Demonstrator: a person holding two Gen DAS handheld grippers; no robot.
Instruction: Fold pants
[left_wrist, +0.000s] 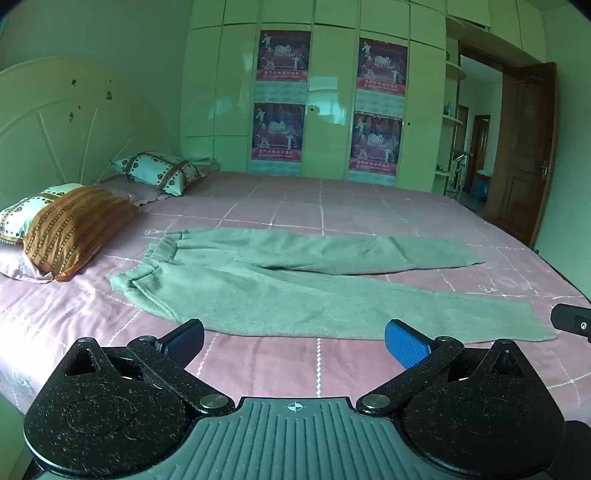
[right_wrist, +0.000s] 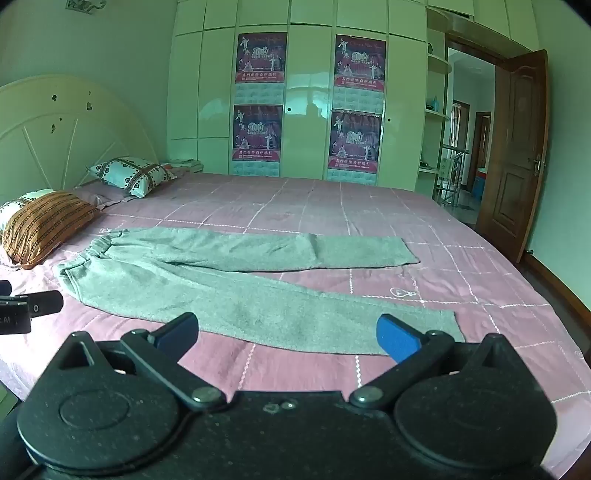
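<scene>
Left gripper (left_wrist: 295, 341) and right gripper (right_wrist: 288, 334) both spread wide, nothing held, hovered at near edge of bed (left_wrist: 332, 199). Grey pants (left_wrist: 303, 280) lay flat mid-bed, unfolded, waistband left near pillows (left_wrist: 70, 221), legs splayed right.

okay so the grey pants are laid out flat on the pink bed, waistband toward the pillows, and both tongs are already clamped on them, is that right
Not quite: both views show the left tongs and right tongs open, holding nothing. The grey pants do lie flat on the pink bed, waistband toward the pillows.
</scene>
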